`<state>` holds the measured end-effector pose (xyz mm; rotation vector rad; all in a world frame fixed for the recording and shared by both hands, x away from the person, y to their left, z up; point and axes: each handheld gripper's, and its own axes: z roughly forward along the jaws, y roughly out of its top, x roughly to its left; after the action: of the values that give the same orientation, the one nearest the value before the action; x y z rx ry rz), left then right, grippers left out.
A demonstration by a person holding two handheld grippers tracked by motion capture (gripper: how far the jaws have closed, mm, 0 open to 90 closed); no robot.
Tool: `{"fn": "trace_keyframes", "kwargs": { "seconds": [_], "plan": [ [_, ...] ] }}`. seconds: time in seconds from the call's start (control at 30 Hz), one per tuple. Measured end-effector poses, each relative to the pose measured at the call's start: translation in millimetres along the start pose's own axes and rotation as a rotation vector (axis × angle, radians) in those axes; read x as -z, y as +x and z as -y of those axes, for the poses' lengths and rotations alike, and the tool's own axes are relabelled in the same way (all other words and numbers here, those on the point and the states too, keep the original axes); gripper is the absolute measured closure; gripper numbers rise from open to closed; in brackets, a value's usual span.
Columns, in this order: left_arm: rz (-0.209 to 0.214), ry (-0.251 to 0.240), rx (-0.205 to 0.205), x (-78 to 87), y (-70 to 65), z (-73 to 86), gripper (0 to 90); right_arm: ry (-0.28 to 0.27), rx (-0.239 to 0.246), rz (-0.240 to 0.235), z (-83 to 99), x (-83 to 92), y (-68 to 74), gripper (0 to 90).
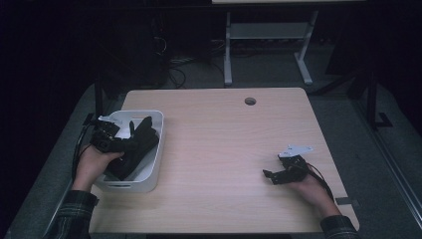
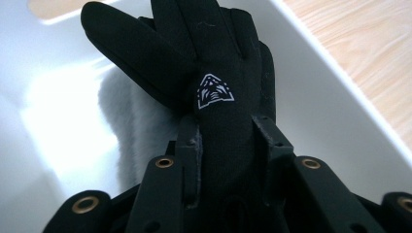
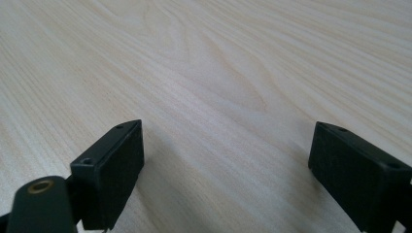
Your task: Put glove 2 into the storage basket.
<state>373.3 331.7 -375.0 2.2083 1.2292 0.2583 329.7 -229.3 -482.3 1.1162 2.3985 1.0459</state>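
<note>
A black glove (image 2: 218,73) with a small white triangular logo is clamped between the jaws of my left gripper (image 2: 228,131), its fingers pointing away. In the high view the glove (image 1: 143,139) hangs inside a white bin (image 1: 158,149) at the table's left, with my left gripper (image 1: 128,143) reaching in over the bin's left wall, shut on the glove. My right gripper (image 1: 268,175) rests low on the wooden table (image 1: 224,139) at the right. In its own view my right gripper (image 3: 228,160) stands open, with bare wood between the jaws.
Something pale and fleecy (image 2: 126,116) lies in the bin behind the glove. A round cable hole (image 1: 250,101) sits near the table's far edge. Beyond the table stand a white desk frame (image 1: 268,45) and loose cables on a dark floor.
</note>
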Motion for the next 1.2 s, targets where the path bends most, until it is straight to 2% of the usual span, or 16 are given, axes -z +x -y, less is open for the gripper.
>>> {"fn": "trace_keyframes", "kwargs": {
  "seconds": [0.1,0.33,0.47,0.73,0.87,1.2],
  "plan": [
    [-0.014,-0.001,-0.003,-3.6,1.8,3.3,63.2,0.0,0.0,0.0,0.0,0.0,0.0,12.6],
    [-0.072,-0.028,-0.01,-0.8,1.7,3.0,37.3,0.0,0.0,0.001,0.1,0.0,0.1,12.7],
    [-0.087,-0.056,-0.007,8.0,1.4,-0.2,28.9,0.0,0.0,0.001,0.0,0.0,0.1,12.7],
    [-0.065,-0.114,-0.025,21.6,-8.8,-14.0,21.0,0.0,-0.001,0.001,0.0,0.0,0.1,12.7],
    [-0.038,-0.146,-0.039,22.1,-23.3,-22.3,19.2,0.0,0.0,0.001,0.0,0.0,0.1,12.6],
    [0.055,-0.182,-0.103,9.3,-61.8,-43.9,18.2,-0.001,-0.001,0.003,0.1,0.0,0.4,12.6]
  ]
}}
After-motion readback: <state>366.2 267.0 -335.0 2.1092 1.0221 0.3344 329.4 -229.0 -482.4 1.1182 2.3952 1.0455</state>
